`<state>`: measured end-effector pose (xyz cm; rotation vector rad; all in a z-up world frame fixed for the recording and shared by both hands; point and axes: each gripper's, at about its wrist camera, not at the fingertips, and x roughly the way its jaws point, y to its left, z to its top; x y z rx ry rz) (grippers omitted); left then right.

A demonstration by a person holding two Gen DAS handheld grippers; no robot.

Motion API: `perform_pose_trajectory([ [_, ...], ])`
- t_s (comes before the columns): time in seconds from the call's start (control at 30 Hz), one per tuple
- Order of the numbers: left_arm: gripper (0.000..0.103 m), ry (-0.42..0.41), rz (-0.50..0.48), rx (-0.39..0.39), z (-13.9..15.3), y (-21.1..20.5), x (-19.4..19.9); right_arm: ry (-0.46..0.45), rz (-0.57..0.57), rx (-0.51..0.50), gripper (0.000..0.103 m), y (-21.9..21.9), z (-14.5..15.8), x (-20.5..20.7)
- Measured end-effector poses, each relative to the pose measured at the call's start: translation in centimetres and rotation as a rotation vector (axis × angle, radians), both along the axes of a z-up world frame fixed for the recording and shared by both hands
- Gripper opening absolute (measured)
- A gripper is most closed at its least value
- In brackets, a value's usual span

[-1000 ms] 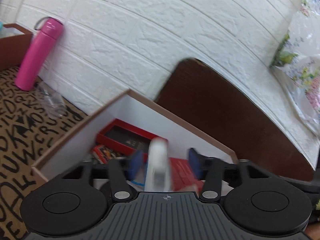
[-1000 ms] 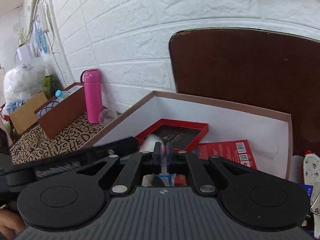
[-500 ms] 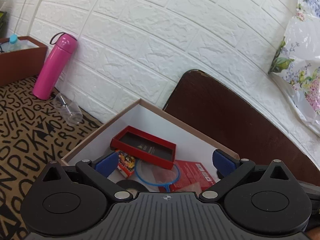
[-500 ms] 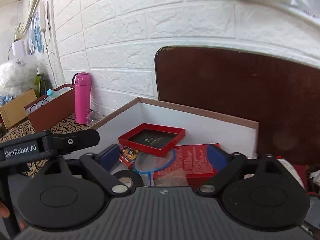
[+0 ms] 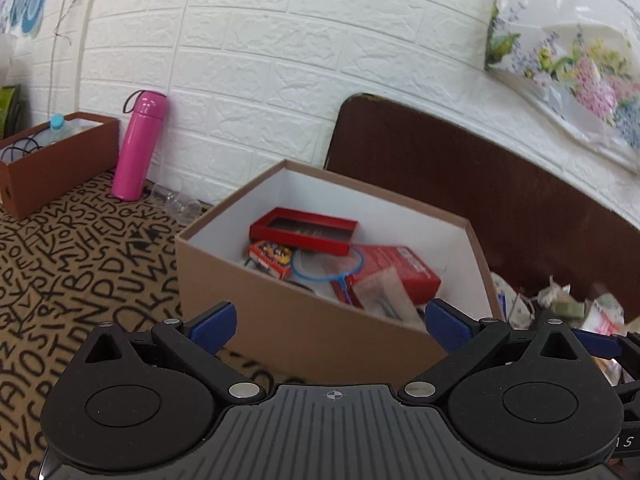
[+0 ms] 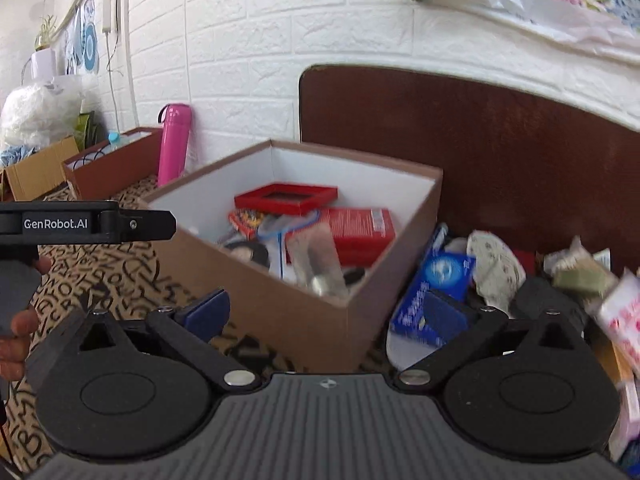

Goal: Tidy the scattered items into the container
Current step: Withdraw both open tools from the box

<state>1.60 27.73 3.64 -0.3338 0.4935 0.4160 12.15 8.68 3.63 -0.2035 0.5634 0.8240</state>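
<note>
On the lettered cloth (image 5: 80, 272) we see left gripper (image 5: 328, 326) wide, empty; right gripper (image 6: 326, 314) opening, empty; only right view shows blue packet (image 6: 436, 288) beside box (image 6: 280, 312).

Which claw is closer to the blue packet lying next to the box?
Right. The right gripper has the blue packet just ahead by its right finger. The left gripper faces the box, further left.

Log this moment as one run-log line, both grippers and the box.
left gripper: open, empty | right gripper: opening, empty | brown box: holds red tray, red packet | pile beside box: untidied
</note>
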Motion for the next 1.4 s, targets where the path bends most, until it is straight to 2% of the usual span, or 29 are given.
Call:
perform_pose_trajectory([
  [0.17, 0.103, 0.042, -0.023, 0.118, 0.3, -2.8, -1.2, 0.036, -0.022, -0.040, 0.102, -1.1, -0.4, -0.9],
  [0.47, 0.103, 0.046, -0.034, 0.199, 1.5, -5.3, -1.9, 0.033, -0.017, -0.039, 0.102, -1.7, 0.5, -2.7],
  [1.4, 0.103, 0.066, -0.029, 0.206, 1.3, -5.7, -2.0, 0.028, -0.012, -0.070, 0.102, -0.8, 0.3, -3.4],
])
